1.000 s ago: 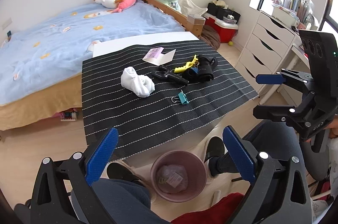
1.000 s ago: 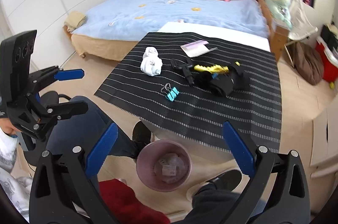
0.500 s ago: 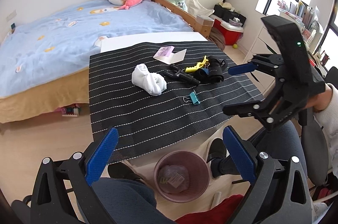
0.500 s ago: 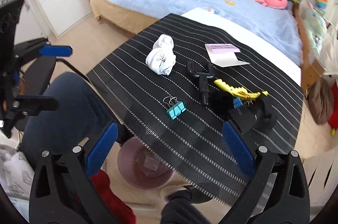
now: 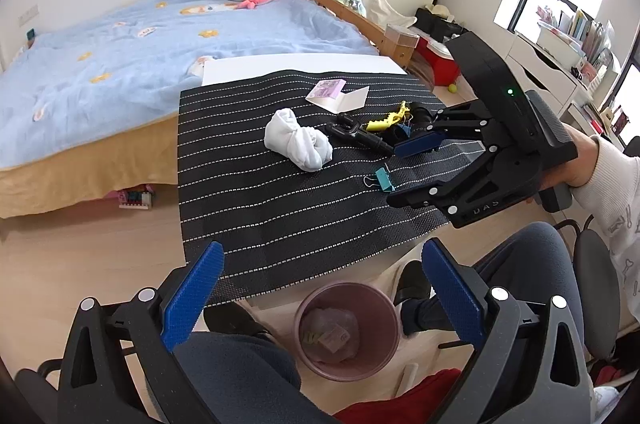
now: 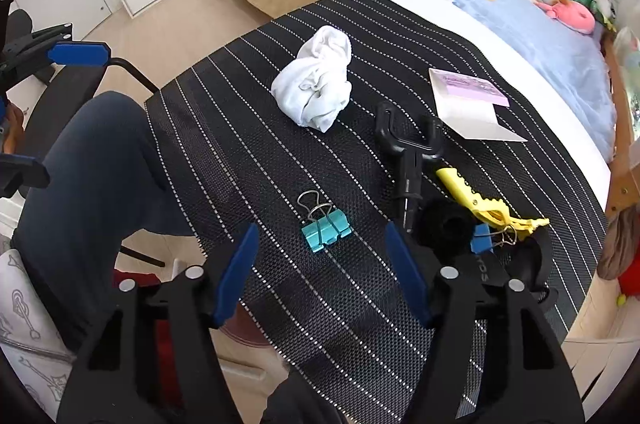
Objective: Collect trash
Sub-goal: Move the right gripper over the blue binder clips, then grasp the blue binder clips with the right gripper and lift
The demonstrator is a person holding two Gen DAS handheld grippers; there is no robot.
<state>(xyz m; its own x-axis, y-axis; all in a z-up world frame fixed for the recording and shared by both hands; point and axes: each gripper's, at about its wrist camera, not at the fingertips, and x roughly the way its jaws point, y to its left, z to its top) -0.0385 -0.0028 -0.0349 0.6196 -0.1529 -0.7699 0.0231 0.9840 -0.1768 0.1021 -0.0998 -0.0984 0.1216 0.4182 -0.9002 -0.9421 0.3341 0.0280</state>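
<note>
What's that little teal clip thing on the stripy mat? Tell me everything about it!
The teal binder clip looks like painted metal, with two silver wire loop handles folded together and pointing away from the right gripper. It lies flat on the black striped mat, alone, touching nothing else. The open gripper hangs just short of it.

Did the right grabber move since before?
Yes. The right gripper has come forward over the striped mat, now right behind the teal binder clip, jaws open.
</note>
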